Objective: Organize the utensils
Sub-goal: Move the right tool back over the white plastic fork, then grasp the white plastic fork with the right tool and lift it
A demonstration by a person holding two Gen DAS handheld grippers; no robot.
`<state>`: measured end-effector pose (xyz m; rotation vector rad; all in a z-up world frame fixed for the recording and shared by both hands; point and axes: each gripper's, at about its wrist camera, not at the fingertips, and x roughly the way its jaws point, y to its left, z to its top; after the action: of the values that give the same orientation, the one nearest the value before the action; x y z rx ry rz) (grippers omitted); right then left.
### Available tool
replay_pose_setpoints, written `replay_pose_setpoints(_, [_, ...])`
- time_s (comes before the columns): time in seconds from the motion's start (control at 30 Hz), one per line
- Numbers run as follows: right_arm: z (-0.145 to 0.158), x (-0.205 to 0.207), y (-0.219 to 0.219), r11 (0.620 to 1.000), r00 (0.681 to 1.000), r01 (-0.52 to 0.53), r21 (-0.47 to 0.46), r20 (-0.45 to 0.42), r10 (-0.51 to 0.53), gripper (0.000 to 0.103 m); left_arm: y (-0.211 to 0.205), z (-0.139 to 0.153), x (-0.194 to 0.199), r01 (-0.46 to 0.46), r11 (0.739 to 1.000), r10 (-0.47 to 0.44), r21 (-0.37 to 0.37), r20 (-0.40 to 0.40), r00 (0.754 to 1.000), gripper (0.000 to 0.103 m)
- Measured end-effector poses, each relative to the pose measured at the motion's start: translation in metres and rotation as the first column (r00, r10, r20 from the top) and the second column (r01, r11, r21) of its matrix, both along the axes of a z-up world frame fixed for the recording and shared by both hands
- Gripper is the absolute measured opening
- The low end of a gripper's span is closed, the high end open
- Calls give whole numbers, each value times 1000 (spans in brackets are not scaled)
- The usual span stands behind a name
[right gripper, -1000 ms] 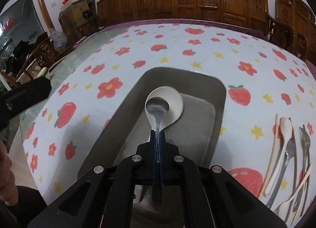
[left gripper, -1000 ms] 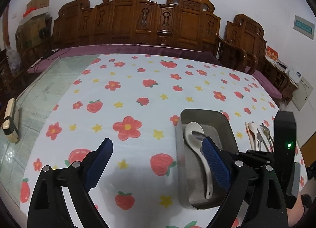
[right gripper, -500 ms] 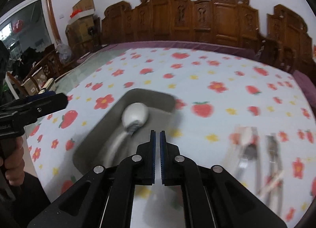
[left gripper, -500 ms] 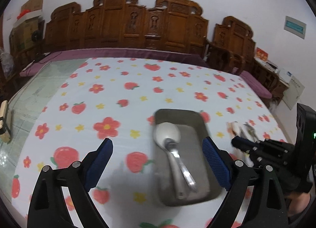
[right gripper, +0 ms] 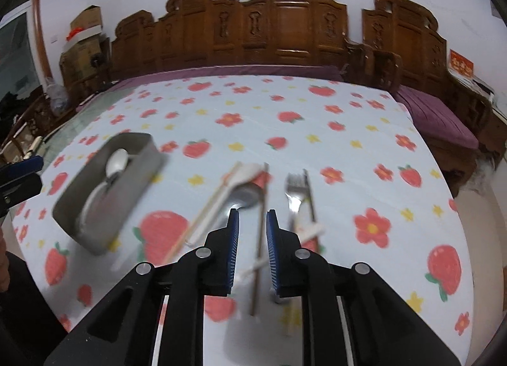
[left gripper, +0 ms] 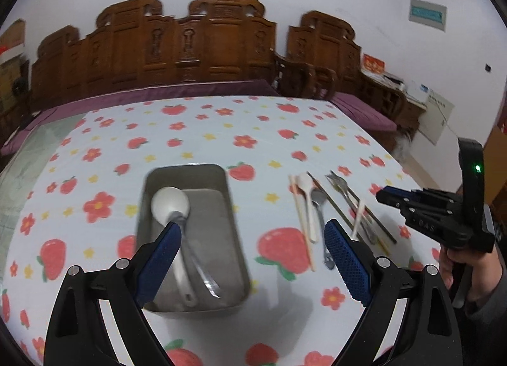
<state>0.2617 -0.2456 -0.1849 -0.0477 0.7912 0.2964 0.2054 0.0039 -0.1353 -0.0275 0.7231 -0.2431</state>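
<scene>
A metal tray on the strawberry tablecloth holds a white spoon and a metal spoon; the tray also shows in the right wrist view. A row of loose utensils lies to its right: a white spoon, chopsticks, a metal spoon and a fork. My left gripper is open and empty above the tray's right side. My right gripper is slightly open and empty above the loose utensils.
Carved wooden chairs line the far edge of the table. A purple cloth edges the table at the back and right. A glass-topped strip lies at the left.
My right gripper let go of the metal spoon in the tray, moved right over the loose utensils and opened a little. The left gripper swung right.
</scene>
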Motion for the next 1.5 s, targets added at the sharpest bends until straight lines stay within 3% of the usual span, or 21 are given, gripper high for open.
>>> replay_pose_setpoints(0.47, [-54,8,-24,1000,995,25,8,-100,-24,20,-56,-38,4,108,993,-105,42,-66,992,85])
replay_pose_setpoints(0.7, [-66,24,-29,995,987,44,87,-156,-30,20,-64,-55,12,111,992,-105,61,-100,989,84])
replay_pose_setpoints(0.77, [-68,25,-27,995,986,49,84,-163,-35,42,-64,-58,14,105,992,-98,63,-106,990,84])
replay_pose_setpoints(0.83, [-68,25,-24,994,985,56,89,-168,-41,46,-64,-60,15,103,992,-96,65,-110,989,84])
replay_pose_setpoints(1.1, [-59,11,2,997,990,45,60,-140,-37,46,-65,-61,13,107,991,-98,77,-108,989,84])
replay_pose_setpoints(1.17, [-64,10,7,998,986,47,42,-160,-40,35,-64,-61,13,106,992,-97,75,-108,989,84])
replay_pose_setpoints(1.5, [-75,23,6,995,978,86,56,-195,-74,32,-63,-59,10,108,991,-100,75,-104,990,84])
